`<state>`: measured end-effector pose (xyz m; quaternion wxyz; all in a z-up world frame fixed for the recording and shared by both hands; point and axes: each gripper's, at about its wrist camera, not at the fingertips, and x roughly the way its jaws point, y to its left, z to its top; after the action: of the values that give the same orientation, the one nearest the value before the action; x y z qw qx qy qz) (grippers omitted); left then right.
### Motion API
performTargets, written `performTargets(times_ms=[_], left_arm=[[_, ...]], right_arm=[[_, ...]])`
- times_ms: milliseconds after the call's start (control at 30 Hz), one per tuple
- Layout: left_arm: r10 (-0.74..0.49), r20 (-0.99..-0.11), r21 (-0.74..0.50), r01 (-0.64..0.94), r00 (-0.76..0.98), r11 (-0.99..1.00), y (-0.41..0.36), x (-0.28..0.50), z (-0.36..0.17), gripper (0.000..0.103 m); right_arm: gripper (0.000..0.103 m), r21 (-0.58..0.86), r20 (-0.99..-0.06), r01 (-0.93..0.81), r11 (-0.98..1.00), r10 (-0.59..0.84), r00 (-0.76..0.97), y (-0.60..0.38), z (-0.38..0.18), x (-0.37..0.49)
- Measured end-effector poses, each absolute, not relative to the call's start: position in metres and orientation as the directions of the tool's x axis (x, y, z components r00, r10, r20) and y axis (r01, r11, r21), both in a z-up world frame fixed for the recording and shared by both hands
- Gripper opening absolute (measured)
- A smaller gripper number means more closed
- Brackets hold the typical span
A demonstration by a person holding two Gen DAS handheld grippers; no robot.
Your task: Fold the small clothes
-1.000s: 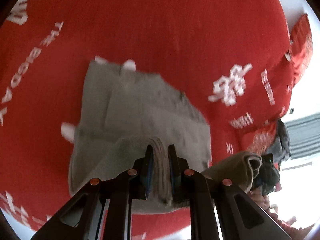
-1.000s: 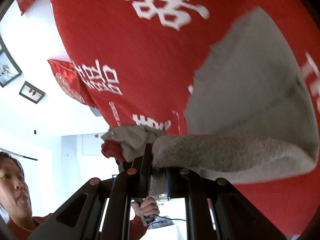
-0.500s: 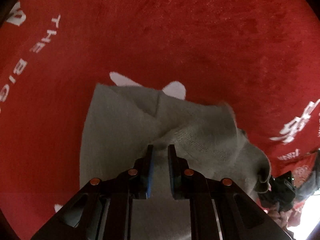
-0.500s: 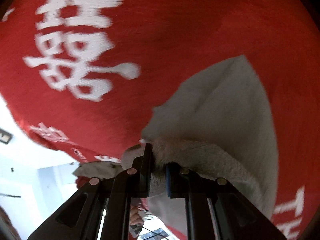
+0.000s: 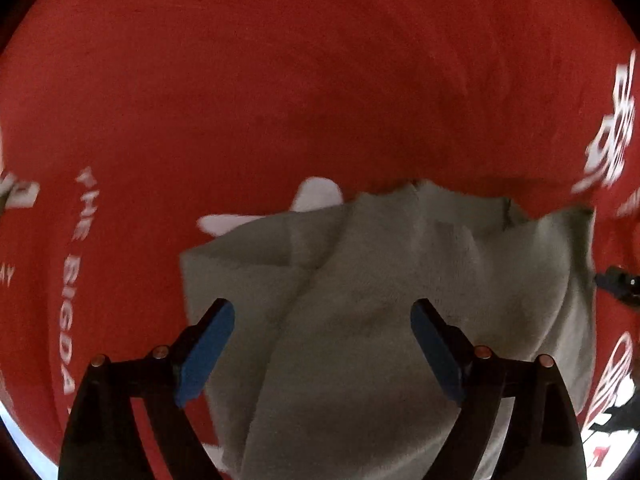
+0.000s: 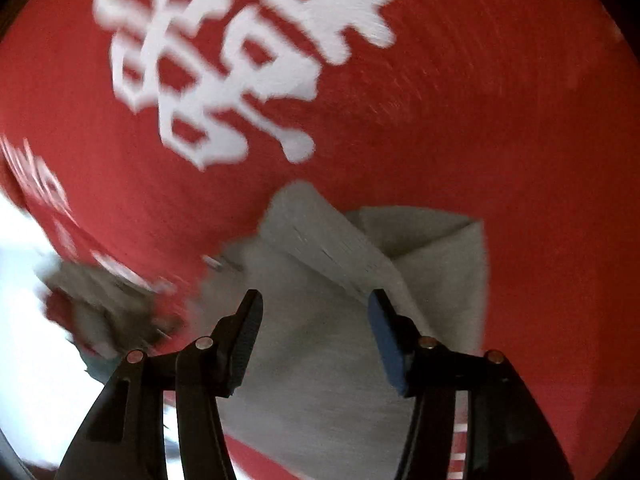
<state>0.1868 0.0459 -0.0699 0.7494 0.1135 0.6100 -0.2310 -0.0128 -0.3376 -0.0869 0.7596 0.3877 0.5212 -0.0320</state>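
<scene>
One grey garment (image 5: 384, 300) lies folded on a red cover (image 5: 320, 80) printed with white characters, a bright room edge showing at the right view's left. Two grippers hang over it: the left gripper (image 5: 322, 320) wide, the right gripper (image 6: 316, 316) part open, neither pad touching cloth. Half a second ago both pinched its fold; their jaws have just been opening

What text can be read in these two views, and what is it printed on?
"THE BIGDA", white, running vertically on the red cover; it may continue out of view.
Large white double-happiness character on the same cover, blurred.
White prints at the right edge and left edge: too blurred to read.
Grey garment: none.
</scene>
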Motion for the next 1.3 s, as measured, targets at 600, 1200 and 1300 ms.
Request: performTargets(times_ms=[600, 1200, 1300], left_arm=[[-0.184, -0.982, -0.130, 0.570, 0.037, 0.811, -0.003, 0.224, -0.102, 0.007], [-0.163, -0.971, -0.083, 0.396, 0.173, 0.914, 0.052, 0.200, -0.062, 0.082], [-0.179, -0.969, -0.097, 0.408, 0.167, 0.908, 0.072, 0.175, -0.049, 0.082]], right_arm=[[0.011, 0.479, -0.858, 0.373, 0.795, 0.333, 0.391, -0.334, -0.113, 0.042], [0.063, 0.475, -0.864, 0.454, 0.754, 0.302, 0.403, -0.339, -0.100, 0.013], [0.063, 0.524, -0.836, 0.447, 0.725, 0.335, 0.436, -0.327, -0.084, -0.011]])
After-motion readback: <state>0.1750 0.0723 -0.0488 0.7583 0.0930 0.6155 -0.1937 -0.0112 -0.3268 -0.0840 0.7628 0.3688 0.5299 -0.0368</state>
